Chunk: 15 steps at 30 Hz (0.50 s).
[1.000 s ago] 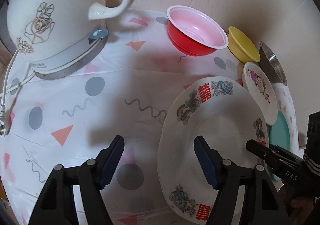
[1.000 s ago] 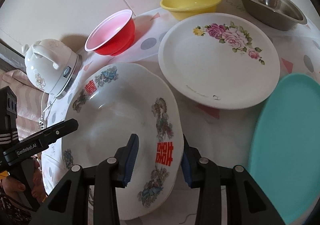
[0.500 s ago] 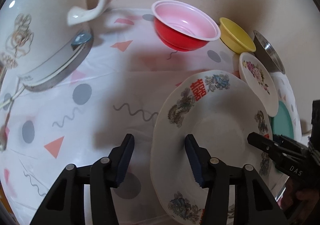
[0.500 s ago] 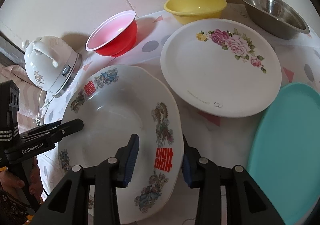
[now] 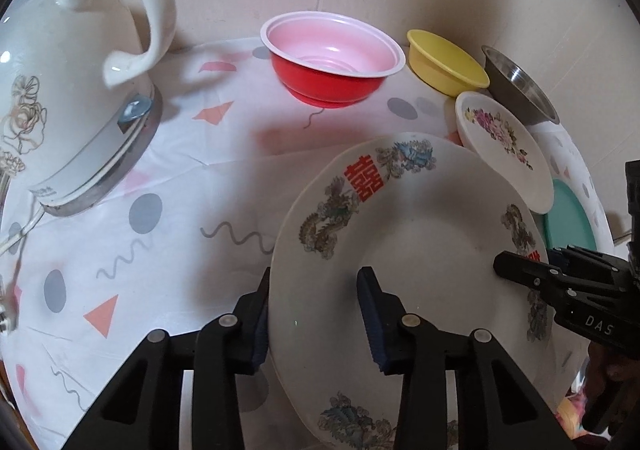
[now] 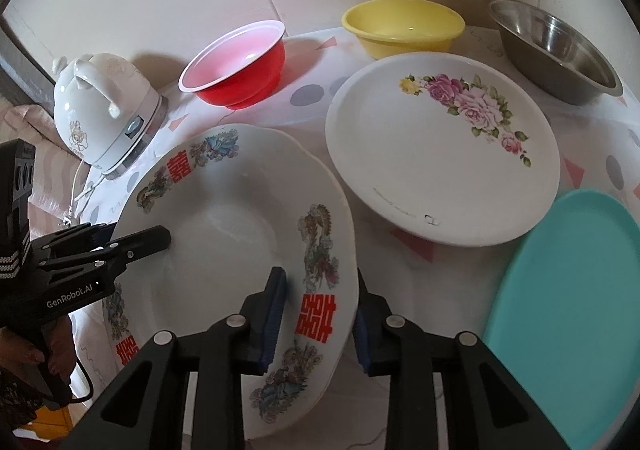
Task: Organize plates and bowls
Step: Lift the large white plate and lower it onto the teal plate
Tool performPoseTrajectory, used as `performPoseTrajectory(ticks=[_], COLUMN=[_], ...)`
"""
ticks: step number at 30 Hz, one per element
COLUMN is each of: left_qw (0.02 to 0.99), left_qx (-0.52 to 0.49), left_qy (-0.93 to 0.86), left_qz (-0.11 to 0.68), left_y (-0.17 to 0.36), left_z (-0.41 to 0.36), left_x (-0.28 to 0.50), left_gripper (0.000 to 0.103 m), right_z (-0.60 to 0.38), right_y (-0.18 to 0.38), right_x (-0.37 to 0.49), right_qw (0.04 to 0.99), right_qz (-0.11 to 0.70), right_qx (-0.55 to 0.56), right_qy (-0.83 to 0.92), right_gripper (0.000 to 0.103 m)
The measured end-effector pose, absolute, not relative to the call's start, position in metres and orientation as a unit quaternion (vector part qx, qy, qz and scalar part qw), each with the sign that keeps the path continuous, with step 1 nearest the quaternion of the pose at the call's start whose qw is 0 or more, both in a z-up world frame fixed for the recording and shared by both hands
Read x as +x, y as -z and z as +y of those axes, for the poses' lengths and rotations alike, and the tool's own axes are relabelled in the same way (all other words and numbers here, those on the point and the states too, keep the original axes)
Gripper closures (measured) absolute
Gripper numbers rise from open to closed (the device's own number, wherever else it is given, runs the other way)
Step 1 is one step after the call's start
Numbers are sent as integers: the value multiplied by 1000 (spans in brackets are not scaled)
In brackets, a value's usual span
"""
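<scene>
Closing on opposite rims of the dragon-pattern plate (image 6: 224,226): left gripper (image 5: 314,314) and right gripper (image 6: 320,314), each with the rim between its blue pads. Left pads (image 5: 262,324) astride the plate's left edge, outer pad close against the rim, inner pad over the well with a gap visible; contact not clear from either view. Right pads (image 6: 276,310) astride the edge with the red double-happiness mark, a sliver of space on both sides, so not pressing, as far as can be told. Plate tilted on the patterned tablecloth (image 5: 168,177), near the table's front. Just beyond it, the rose plate (image 6: 440,153), its rim overlapped in view by the dragon plate's far edge. To the right, a teal plate (image 6: 568,302). Along the wall at the back: red bowl (image 5: 332,57), yellow bowl (image 6: 400,25), steel bowl (image 6: 556,49), standing apart from one another. At the left, a white electric kettle (image 5: 68,89) on its base, cord trailing off the table edge. Below the left gripper's body, part of a hand (image 6: 60,350) on the grip.
</scene>
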State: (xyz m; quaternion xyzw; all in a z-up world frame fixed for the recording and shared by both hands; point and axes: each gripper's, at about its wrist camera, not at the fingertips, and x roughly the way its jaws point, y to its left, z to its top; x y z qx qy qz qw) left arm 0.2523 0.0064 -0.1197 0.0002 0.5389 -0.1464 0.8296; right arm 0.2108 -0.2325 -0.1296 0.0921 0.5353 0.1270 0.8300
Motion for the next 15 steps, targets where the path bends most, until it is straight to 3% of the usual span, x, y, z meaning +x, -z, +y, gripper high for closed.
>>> performPoseTrajectory(ticks=[15], left_qw=[843], left_qx=[-8], left_qy=[146], left_qz=[519], left_y=[106], left_z=[-2], left_x=[236], left_gripper=[63], right_z=[-241], right_y=[117], right_x=[199], right_qw=[835], right_qz=[528], right_qx=[101], right_qy=[-118], right_gripper=[73])
